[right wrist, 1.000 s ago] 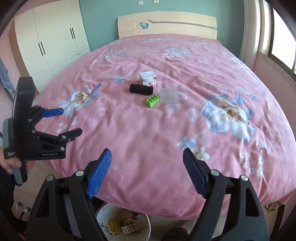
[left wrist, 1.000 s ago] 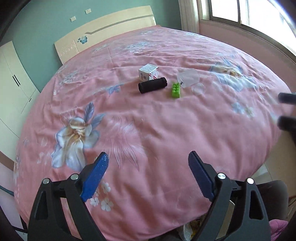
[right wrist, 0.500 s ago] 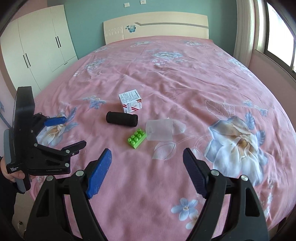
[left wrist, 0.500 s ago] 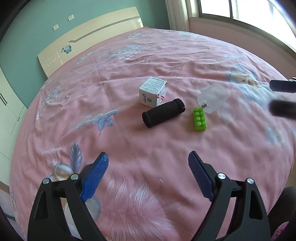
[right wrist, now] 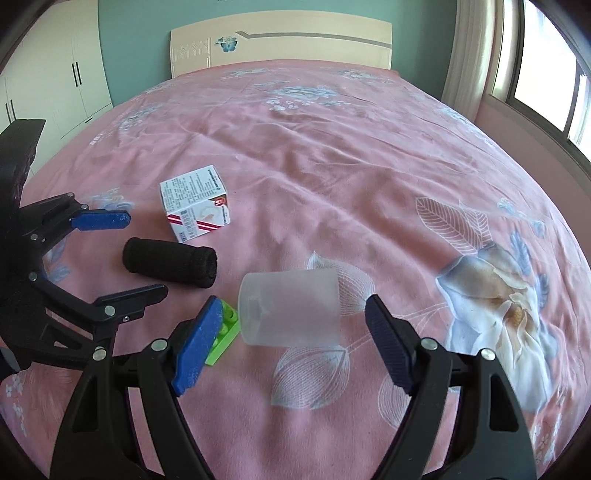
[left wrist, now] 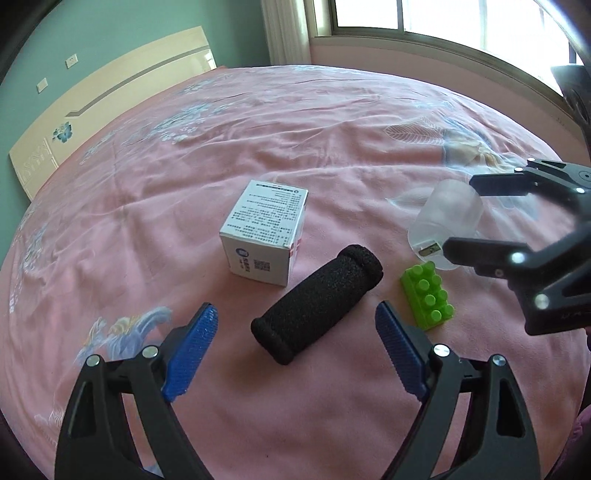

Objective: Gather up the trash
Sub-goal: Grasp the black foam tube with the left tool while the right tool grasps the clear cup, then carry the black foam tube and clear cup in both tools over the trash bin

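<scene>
Moved: both grippers now low over the bed (right wrist: 369,177), closer to the trash.
Left gripper (left wrist: 295,347): unclenched, jaws just narrowing, empty, above black foam roll (left wrist: 317,306).
Right gripper (right wrist: 291,339): unclenched, straddling clear cup (right wrist: 291,306).
Nearby: green brick (left wrist: 428,297), white box (left wrist: 266,230).

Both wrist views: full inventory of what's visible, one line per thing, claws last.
bedspread: 1, pink with floral print, covers the bed
small carton: 1, white with print, red stripes on one side, on the bedspread behind the foam roll
foam roll: 1, black, lying on its side, ahead of the left claw
toy brick: 1, green, between the foam roll and the cup
plastic cup: 1, frosted clear, on its side, ahead of the right claw
headboard: 1, cream, head of bed
wardrobe: 1, cream, left wall
window: 1, bright, right of bed
left claw: 1, black with blue pads, open, jaws just narrowed a little, nothing gripped
right claw: 1, black with blue pads, open
</scene>
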Demonstrator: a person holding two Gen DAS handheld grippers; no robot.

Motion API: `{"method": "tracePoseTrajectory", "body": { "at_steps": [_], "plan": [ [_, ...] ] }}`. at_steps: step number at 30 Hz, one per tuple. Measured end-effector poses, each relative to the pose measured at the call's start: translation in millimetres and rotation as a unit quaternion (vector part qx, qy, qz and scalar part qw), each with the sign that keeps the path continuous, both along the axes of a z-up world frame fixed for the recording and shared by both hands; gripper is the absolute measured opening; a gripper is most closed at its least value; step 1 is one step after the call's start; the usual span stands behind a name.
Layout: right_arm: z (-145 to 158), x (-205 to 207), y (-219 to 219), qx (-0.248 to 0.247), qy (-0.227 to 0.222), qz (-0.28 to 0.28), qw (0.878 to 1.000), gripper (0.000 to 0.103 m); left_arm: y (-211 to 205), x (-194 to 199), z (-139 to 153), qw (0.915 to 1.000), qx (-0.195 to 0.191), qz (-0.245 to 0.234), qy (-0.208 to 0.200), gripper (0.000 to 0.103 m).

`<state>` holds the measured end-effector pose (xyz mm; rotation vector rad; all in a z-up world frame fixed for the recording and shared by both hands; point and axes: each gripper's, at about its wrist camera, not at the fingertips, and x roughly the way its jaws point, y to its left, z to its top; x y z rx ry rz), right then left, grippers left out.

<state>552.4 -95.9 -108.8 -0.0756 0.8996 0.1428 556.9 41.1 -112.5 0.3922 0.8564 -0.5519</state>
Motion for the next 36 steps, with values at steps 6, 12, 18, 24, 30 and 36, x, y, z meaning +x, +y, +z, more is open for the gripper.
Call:
{"method": "tracePoseTrajectory", "body": {
  "at_steps": [6,12,18,24,30,36],
  "plan": [
    [-17.4,22.8,-11.5,0.014,0.013,-0.017,1.000,0.078,-12.8,7.1,-17.0,0.9996,0.007,-0.005,0.025,0.066],
    [-33.4,35.2,-16.6,0.017,0.036,-0.020,0.999,0.057,-12.2,5.6,-14.0,0.9966,-0.026,0.045,0.065,0.052],
    [-24.8,27.5,-28.9,0.037,0.038,-0.014,0.999,0.055,-21.5,-17.6,-8.7,0.9956,-0.030,0.055,0.070,0.044],
    [-12.4,3.5,-42.4,0.035,0.040,-0.008,0.999,0.055,-31.1,-49.4,12.4,0.9959,-0.020,0.069,0.055,0.043],
    [15.0,-30.3,-55.4,0.024,0.029,0.005,0.999,0.055,-31.9,-82.5,48.3,0.9945,0.000,0.099,0.035,0.043],
    [54.4,-73.3,-61.1,0.006,0.009,0.033,0.999,0.055,-32.0,-124.4,88.7,0.9924,0.009,0.121,0.018,0.043]
  ]
}}
